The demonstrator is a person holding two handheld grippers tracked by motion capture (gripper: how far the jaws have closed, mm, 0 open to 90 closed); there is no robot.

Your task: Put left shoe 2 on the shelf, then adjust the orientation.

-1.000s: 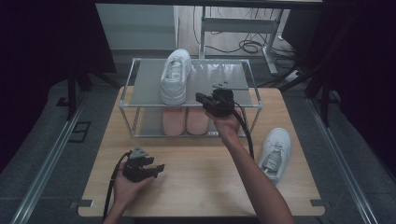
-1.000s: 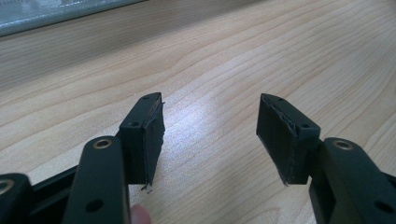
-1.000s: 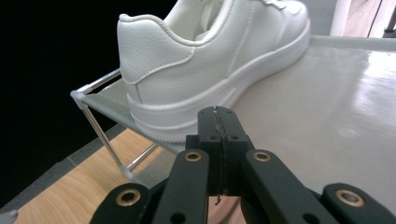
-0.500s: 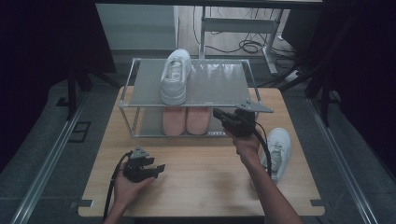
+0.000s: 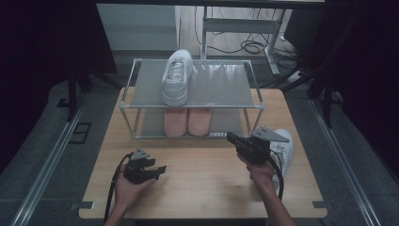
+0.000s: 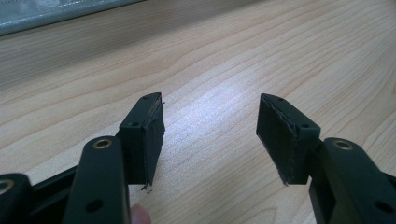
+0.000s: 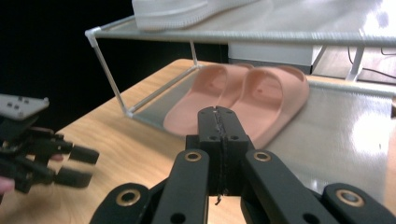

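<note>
While the right hand-held gripper hangs with jaws pressed together and empty, the loose white sneaker lies on the worktop just beside it, on its outer side. Its mate sits on the rack's top shelf; pink slippers lie ahead, below. Left hand-held gripper rests spread, empty. Judged step: approach to the sneaker. Next: turn toward it, open jaws, grip the collar.

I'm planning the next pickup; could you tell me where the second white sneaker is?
In the high view, the white sneaker lies on the table's right side, behind the right gripper.
</note>
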